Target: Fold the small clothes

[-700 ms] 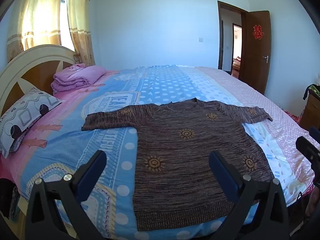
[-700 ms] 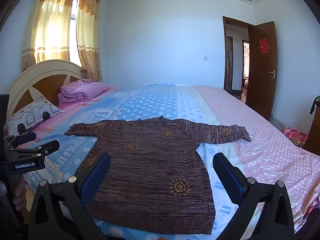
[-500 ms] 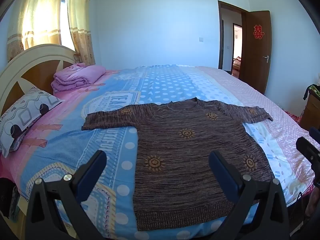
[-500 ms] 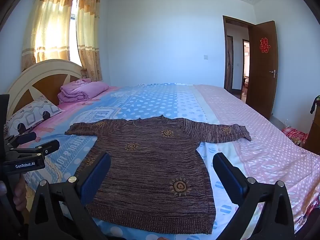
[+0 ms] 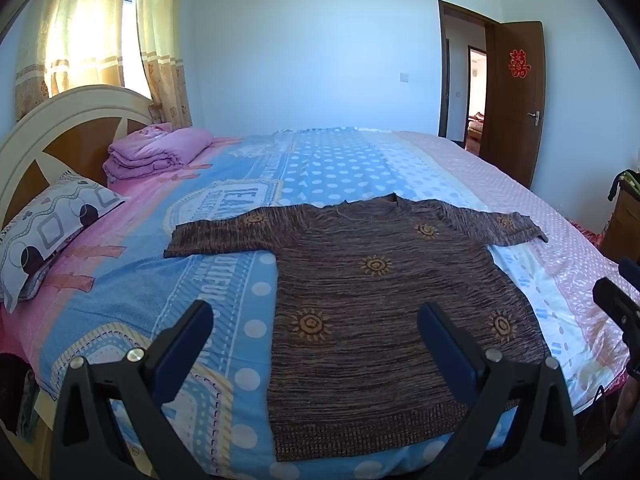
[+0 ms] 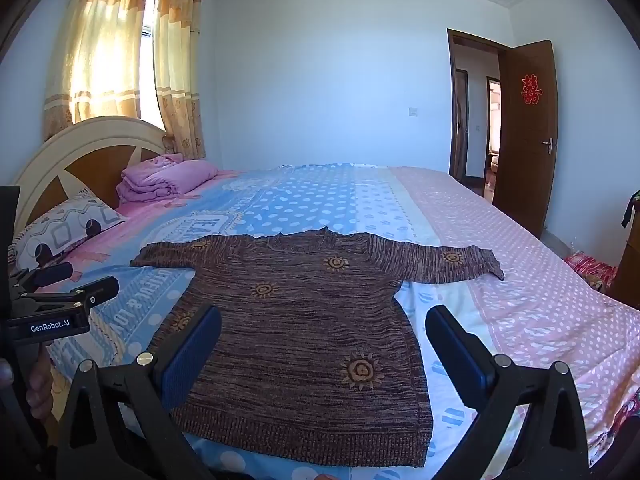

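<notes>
both grippers, left gripper (image 5: 316,330) and right gripper (image 6: 324,336), hang wide apart, gripping nothing. flat brown knitted sweater with orange suns (image 5: 384,300) lies spread on the blue-and-pink dotted bedsheet (image 5: 320,168).

A sweater (image 5: 372,296) lies flat on the bed (image 5: 328,168), hem toward the near edge, sleeves spread to either side. At the left stands the headboard (image 5: 60,128); before it rest a pillow (image 5: 48,228) and, farther back, a folded quilt (image 5: 156,154). Curtains (image 5: 96,36) hang behind the headboard. An open door (image 5: 516,100) stands at the far right. The left gripper (image 5: 316,332) and right gripper (image 6: 324,340) hover at the near edge (jaws spread wide, touching nothing).
</notes>
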Available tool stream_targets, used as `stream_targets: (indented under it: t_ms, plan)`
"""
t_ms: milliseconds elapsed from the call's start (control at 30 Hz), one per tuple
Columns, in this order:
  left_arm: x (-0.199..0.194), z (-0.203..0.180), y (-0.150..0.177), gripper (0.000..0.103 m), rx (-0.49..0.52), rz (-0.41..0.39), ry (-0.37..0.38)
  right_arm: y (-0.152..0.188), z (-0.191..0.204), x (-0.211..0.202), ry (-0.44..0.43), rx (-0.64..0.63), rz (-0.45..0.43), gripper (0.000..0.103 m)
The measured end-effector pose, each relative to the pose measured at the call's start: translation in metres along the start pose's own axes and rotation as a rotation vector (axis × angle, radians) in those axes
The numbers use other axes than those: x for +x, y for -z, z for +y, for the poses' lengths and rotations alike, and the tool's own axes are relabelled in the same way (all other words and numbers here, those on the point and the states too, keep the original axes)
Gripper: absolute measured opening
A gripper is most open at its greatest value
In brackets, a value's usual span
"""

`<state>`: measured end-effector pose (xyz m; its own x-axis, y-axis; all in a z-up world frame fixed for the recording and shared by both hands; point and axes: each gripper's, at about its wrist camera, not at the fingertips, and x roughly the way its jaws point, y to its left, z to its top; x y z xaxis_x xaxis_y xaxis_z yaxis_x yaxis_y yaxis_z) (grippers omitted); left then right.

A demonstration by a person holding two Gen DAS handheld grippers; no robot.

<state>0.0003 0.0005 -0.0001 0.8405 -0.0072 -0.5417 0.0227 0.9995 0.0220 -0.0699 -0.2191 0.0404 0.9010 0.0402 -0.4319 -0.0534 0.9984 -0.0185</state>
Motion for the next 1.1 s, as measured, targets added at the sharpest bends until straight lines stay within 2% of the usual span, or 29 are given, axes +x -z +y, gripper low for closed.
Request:
stream_targets:
  t_ms: [267, 667, 833, 967, 1100]
  plan:
    - [0.001, 0.0, 0.0, 0.103, 0.002, 0.006, -0.002, 0.001, -0.001, 0.003, 0.0, -0.003, 0.008, 0.102]
    - [0.029, 0.005, 0.001, 0.103, 0.006, 0.035, -0.023, 0.003, -0.01, 0.024, 0.003, -0.002, 0.04, 0.102]
    - [0.053, -0.001, -0.002, 0.103, 0.025, 0.059, -0.025, 0.004, -0.03, 0.047, 0.016, 0.016, 0.07, 0.102]
    - [0.077, -0.011, -0.006, 0.103, 0.054, 0.083, -0.017, 0.006, -0.055, 0.071, -0.017, 0.062, 0.104, 0.102]
    - [0.104, -0.023, -0.01, 0.103, 0.072, 0.106, 0.014, 0.01, -0.08, 0.096, 0.03, 0.083, 0.136, 0.102]
